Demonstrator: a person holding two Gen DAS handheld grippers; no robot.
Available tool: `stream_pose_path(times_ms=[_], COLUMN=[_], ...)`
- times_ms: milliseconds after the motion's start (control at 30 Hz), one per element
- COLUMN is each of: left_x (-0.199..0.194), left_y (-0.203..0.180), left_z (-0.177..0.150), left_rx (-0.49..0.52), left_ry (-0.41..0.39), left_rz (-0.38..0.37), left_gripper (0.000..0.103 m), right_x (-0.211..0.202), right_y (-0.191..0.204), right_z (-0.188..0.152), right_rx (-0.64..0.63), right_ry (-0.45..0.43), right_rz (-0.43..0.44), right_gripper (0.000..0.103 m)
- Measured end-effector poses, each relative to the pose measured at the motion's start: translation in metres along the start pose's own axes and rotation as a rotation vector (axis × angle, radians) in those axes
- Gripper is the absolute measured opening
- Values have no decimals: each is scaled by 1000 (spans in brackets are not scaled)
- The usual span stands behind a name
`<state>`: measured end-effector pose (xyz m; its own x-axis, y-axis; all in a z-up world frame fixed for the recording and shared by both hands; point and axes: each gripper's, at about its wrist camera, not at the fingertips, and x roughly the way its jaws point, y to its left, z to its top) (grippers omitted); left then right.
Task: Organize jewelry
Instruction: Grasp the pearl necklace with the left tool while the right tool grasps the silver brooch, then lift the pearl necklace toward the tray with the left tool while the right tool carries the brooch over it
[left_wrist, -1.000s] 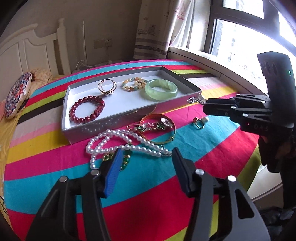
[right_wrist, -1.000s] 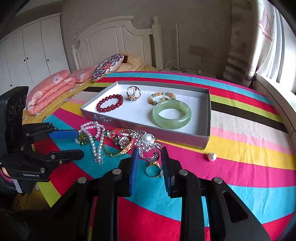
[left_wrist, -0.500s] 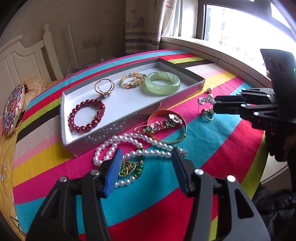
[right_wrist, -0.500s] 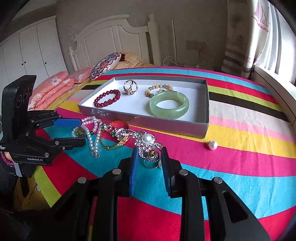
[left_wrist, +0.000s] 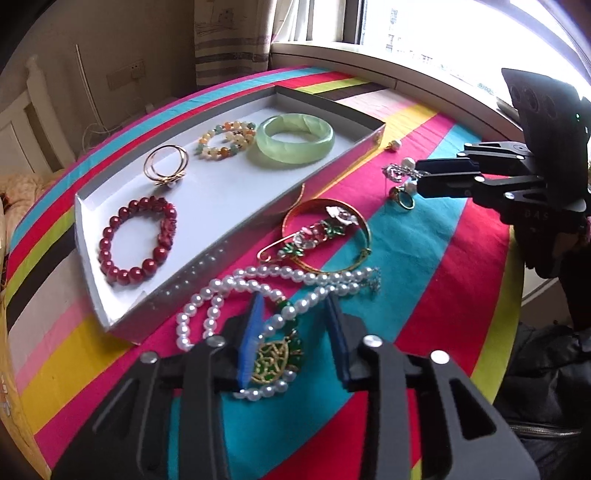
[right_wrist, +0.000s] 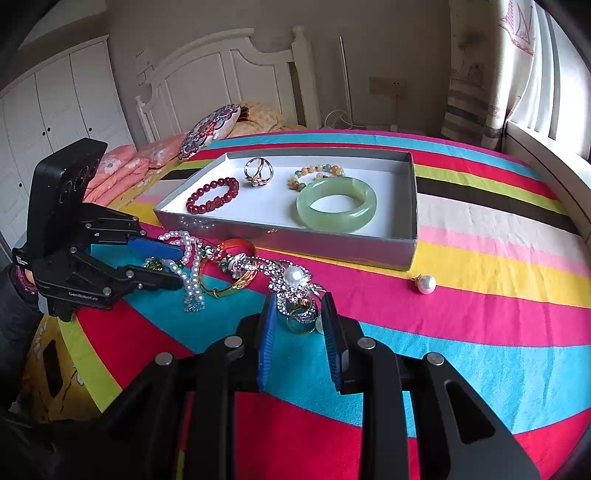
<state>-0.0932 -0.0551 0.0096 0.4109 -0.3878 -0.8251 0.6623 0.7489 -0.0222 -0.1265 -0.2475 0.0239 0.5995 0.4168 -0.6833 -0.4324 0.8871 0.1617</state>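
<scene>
A grey box (left_wrist: 229, 236) (right_wrist: 413, 206) with a white floor holds a red bead bracelet (left_wrist: 138, 240), a gold ring (left_wrist: 166, 166), a pastel bead bracelet (left_wrist: 225, 139) and a green jade bangle (left_wrist: 295, 142) (right_wrist: 337, 204). In front of it lie a pearl necklace (left_wrist: 258, 280) with a green and gold pendant (left_wrist: 275, 358), a gold bangle (left_wrist: 328, 236) and a brooch. My left gripper (left_wrist: 293, 321) (right_wrist: 177, 267) is open, its fingers either side of the pendant. My right gripper (right_wrist: 297, 319) (left_wrist: 417, 181) is open around a rhinestone pearl brooch (right_wrist: 295, 284) and a gold ring (right_wrist: 301, 325).
A loose pearl earring (right_wrist: 424, 284) (left_wrist: 394, 146) lies by the box's near right corner. The striped tablecloth (right_wrist: 480, 332) covers a round table. A bed with pillows (right_wrist: 210, 129) stands behind, a window sill (left_wrist: 388, 70) to the right.
My left gripper has moved forward and down over the pearl necklace, so the pendant now lies between its fingers. My right gripper has closed in on the brooch and gold ring.
</scene>
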Motion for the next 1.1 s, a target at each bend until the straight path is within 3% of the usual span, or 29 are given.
stream_pose_path(times_ms=[33,67,233,400,567,1000,1100], left_x=[-2,-4,-14,-51,-85,-140,-146], left_y=[4,6,12,29,38,30,26], left_z=[-2,-5,-15,-25,-31,-19,-12], left_rx=[-21,-34,-110,-263,-349,-322,-302], left_ry=[-6,-13,-84,-240,-360,-473,-476], left_rz=[2,3,11,-74,-110,-86,-71], left_gripper=[14,10,7,7,7,7,7], right_x=[0,0,-1,-4,-7,-27,-23], right_y=[0,-1,0,-1,-4,-10,-9], right_z=[0,0,-1,-2,-2,2,3], right_rx=[1,2,-3,5,23,64,50], right_ry=[0,0,-8,-24,-43,-104,-77], right_rz=[1,2,-3,-6,2,21,-17], right_gripper=[26,26,26,26,26,23,23])
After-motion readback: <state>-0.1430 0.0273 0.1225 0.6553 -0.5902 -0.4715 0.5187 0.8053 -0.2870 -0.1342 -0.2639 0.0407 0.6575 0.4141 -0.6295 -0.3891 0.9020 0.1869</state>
